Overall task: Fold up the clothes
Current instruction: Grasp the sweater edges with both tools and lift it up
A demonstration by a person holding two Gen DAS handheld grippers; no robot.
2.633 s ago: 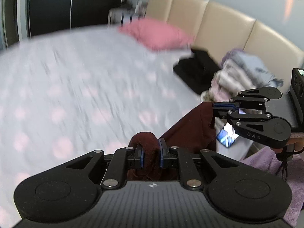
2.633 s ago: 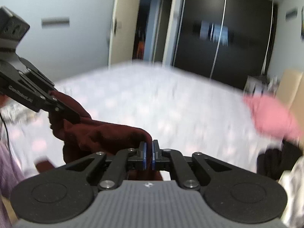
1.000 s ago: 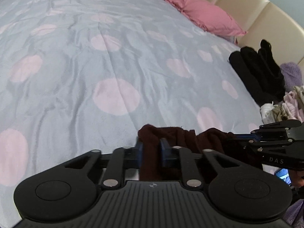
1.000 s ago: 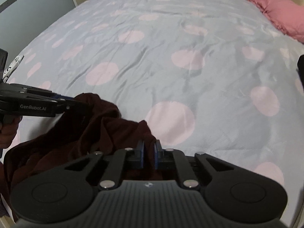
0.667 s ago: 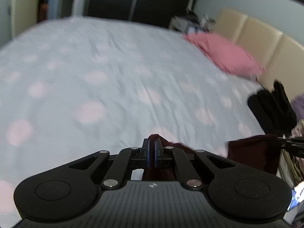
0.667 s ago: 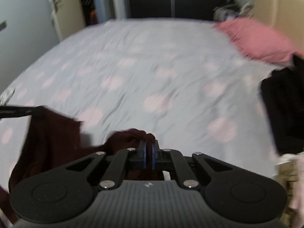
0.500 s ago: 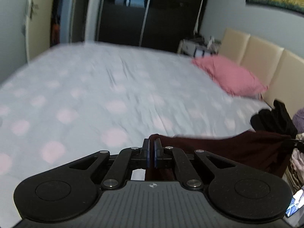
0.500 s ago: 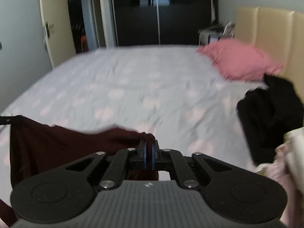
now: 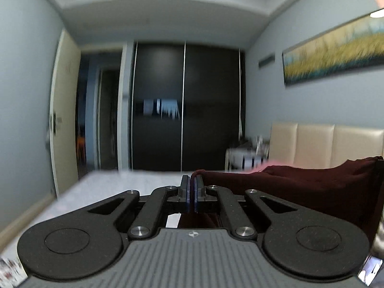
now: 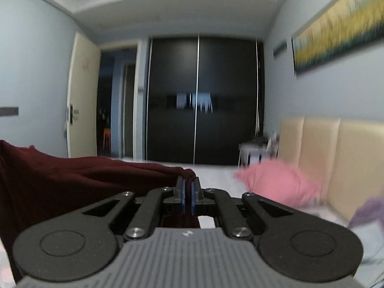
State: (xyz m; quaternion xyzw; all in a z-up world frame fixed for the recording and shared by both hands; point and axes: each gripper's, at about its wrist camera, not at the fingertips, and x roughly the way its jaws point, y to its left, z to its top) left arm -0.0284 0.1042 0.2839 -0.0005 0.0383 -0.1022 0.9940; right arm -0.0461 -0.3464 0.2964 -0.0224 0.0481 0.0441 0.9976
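Note:
A dark red garment hangs stretched in the air between my two grippers, high above the bed. My left gripper is shut on one top corner of it, and the cloth runs off to the right in the left wrist view. My right gripper is shut on the other top corner, and the dark red garment spreads to the left and drops down below the frame. Both grippers point level at the far wall. The garment's lower part is hidden.
The bed with its pale spotted cover lies below. A pink pillow leans by the beige padded headboard at the right. A black sliding wardrobe fills the far wall beside an open door. Purple cloth shows at the right edge.
Both grippers have risen sharply from the bed and tilted up to level. The dark red garment went from bunched on the cover to pulled out wide between them.

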